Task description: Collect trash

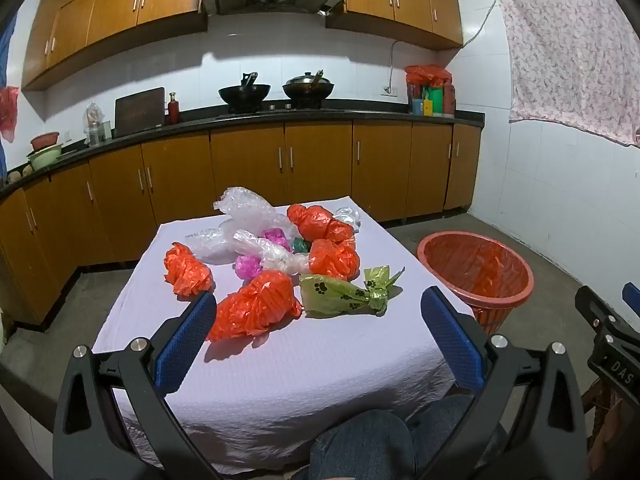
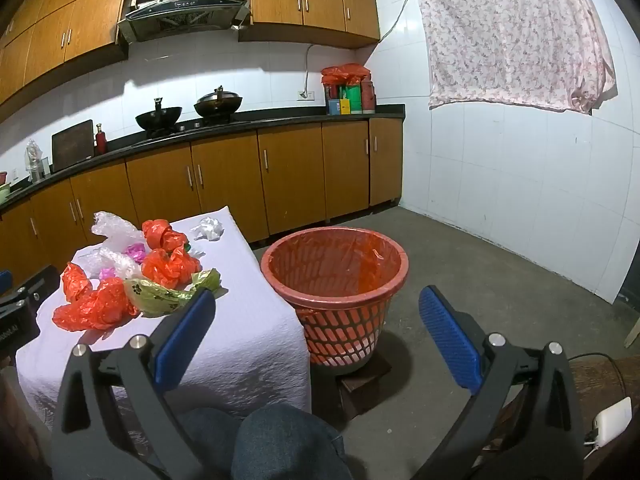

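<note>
A pile of trash lies on the table (image 1: 280, 368) under a lilac cloth: several crumpled orange plastic bags (image 1: 256, 306), a green paw-print bag (image 1: 344, 292), clear bubble wrap (image 1: 248, 216), pink wads (image 1: 248, 266) and a white wad (image 2: 206, 229). A red mesh basket (image 2: 336, 276) lined with an orange bag stands on the floor right of the table; it also shows in the left wrist view (image 1: 476, 272). My left gripper (image 1: 318, 312) is open and empty just short of the nearest orange bag. My right gripper (image 2: 316, 312) is open and empty, in front of the basket.
Kitchen counter (image 1: 280, 114) with two woks, bottles and a cutting board runs along the back, wooden cabinets below and above. A floral cloth (image 2: 512, 32) hangs on the right wall. The person's knees (image 1: 372, 440) are at the table's near edge. A white power bank (image 2: 612, 420) lies at lower right.
</note>
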A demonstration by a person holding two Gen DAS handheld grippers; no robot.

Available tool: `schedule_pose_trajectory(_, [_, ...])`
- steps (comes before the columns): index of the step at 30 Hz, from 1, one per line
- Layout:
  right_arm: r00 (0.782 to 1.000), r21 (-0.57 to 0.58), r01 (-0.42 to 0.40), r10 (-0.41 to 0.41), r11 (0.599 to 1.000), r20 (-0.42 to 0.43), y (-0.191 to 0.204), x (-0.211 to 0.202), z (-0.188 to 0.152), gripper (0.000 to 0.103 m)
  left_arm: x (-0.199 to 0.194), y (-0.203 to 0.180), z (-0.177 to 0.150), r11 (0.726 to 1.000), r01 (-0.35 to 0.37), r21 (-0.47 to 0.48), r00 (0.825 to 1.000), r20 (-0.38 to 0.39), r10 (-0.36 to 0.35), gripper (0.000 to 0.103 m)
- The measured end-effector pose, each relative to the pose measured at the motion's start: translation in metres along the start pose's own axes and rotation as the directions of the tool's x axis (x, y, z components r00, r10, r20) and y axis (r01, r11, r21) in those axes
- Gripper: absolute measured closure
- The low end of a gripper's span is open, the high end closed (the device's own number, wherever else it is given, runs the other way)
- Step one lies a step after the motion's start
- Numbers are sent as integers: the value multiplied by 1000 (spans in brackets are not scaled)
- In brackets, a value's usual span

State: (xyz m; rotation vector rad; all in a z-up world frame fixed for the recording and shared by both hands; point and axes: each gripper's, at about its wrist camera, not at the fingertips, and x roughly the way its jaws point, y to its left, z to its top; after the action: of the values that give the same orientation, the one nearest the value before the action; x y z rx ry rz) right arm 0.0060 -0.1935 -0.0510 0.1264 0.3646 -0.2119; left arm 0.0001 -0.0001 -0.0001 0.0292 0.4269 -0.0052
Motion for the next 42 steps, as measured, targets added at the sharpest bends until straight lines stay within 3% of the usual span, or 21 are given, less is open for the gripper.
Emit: schedule_pose_trajectory(42, [1000, 5, -2, 2, 1000, -5, -1, 2, -3, 4, 0, 0, 0, 1000, 1, -2, 1000, -6, -1, 2])
